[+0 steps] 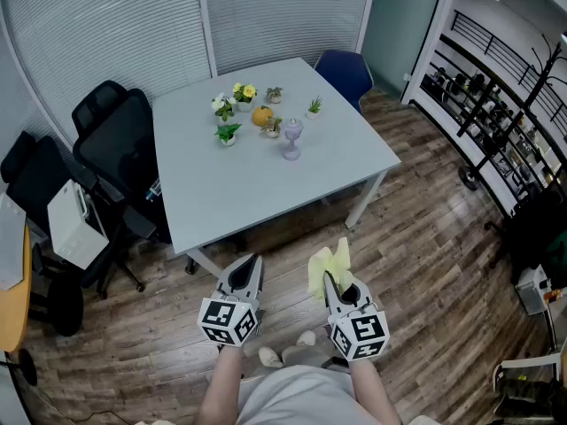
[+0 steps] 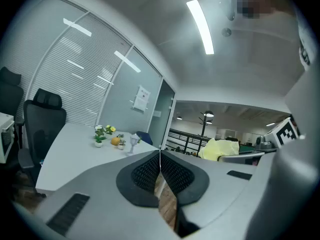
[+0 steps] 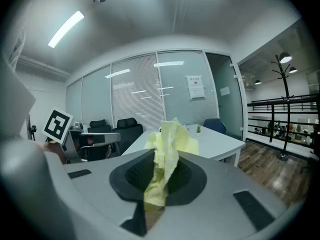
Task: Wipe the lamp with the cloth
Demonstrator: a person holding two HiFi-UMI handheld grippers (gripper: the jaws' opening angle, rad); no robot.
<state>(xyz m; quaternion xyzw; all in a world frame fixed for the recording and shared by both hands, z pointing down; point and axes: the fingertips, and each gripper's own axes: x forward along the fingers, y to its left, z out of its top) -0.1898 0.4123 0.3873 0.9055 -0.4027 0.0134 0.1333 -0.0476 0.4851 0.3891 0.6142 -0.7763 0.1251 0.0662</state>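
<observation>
**Q:** Which claw carries the cloth?

**A:** The right gripper [image 1: 333, 282]. Its jaws pinch the yellow cloth [image 3: 165, 156] between the dark pads. The crumpled upper end rises above the jaw tips, and a shorter end hangs below them.

**Q:** And the other claw?

**A:** The left gripper [image 1: 252, 262] has its jaws pressed together with nothing between them (its own view shows the pads meeting along one line). It is just beside the right gripper, not touching it.

**Q:** Where does the lamp lie relative to the claws?

**A:** The small lilac lamp [image 1: 291, 139] stands upright on the grey table [image 1: 221, 197], towards the far side. It is just beside a cluster of small potted plants [image 1: 228, 106] and a small orange pumpkin figure [image 1: 262, 116]. Both claws are above the wooden floor [image 1: 425, 255], short of the table's near edge, and point towards it. The lamp is well apart from each, and the cloth does not touch it.
</observation>
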